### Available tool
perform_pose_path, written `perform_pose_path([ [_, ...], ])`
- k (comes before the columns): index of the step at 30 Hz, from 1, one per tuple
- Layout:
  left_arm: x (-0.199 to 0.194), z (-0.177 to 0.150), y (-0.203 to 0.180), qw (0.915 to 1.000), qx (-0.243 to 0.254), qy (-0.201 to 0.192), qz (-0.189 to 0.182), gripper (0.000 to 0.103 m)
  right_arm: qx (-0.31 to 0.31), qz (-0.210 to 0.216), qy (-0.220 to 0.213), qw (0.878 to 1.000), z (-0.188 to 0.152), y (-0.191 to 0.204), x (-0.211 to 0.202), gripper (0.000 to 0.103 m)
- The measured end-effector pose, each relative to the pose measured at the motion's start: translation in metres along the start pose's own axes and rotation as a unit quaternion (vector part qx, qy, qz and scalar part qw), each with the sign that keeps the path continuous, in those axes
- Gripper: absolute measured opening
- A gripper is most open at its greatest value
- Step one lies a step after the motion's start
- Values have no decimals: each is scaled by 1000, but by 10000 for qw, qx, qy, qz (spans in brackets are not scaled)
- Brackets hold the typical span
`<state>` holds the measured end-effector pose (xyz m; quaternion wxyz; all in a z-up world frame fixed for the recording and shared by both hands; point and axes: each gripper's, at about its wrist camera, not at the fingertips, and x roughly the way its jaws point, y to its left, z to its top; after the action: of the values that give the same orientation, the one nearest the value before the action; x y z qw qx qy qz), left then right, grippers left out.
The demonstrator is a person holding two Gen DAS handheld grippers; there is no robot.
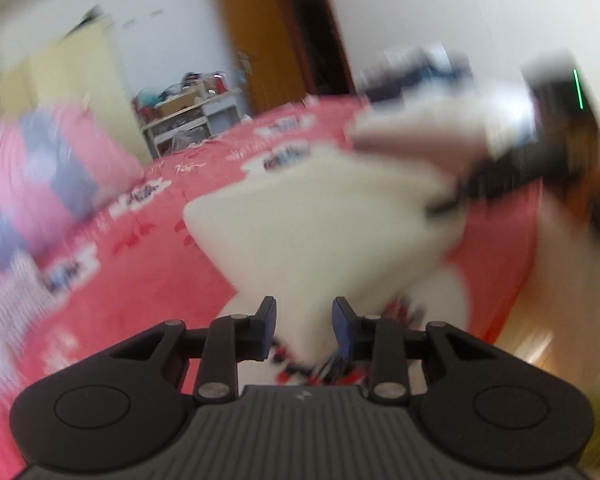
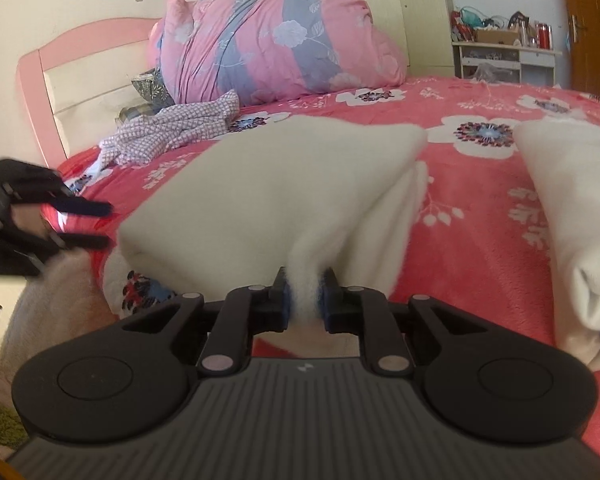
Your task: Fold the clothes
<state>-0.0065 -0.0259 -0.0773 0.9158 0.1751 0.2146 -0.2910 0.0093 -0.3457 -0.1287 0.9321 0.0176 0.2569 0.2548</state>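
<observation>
A white fleece garment [image 2: 268, 184] lies folded into a thick pad on the red floral bedspread [image 2: 472, 216]. My right gripper [image 2: 305, 276] is shut on a bunched edge of it at the near side. In the blurred left wrist view the same garment [image 1: 312, 220] fills the middle, and the right gripper [image 1: 438, 205] pinches its right corner. My left gripper [image 1: 304, 310] is open, with the garment showing beyond the gap. From the right wrist view the left gripper [image 2: 109, 225] hangs just left of the garment's corner, its fingers apart with nothing between them.
A second white garment [image 2: 572, 200] lies on the right of the bed. A pink and grey duvet bundle [image 2: 280, 40] and a checked cloth [image 2: 172, 128] sit by the pink headboard [image 2: 32, 80]. A cluttered shelf [image 2: 504, 52] and a brown door [image 1: 260, 32] stand beyond the bed.
</observation>
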Motion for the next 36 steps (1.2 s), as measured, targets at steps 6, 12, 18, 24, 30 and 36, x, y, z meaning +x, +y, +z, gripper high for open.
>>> perform_pose_path([
  [6,54,14,-5,9995,-61,-205,253,34,-71,-274,-36,9996,5,4,-9,17],
  [12,77,-6,-33,9968,485,-369,509,32,76,-682,-240,9974,10,3,-46,18],
  [18,74,-4,-40,9978,217,-301,553,33,-411,-775,-1193,9890,44,33,-44,13],
  [24,76,-4,-41,9984,37,-329,463,36,-1097,-953,-581,9877,19,39,30,8],
  [30,81,-5,-51,9971,281,-328,626,40,-716,-935,-644,9909,38,26,21,7],
  [36,81,-6,-55,9966,266,-366,685,41,-984,-1215,-231,9874,55,15,70,8],
])
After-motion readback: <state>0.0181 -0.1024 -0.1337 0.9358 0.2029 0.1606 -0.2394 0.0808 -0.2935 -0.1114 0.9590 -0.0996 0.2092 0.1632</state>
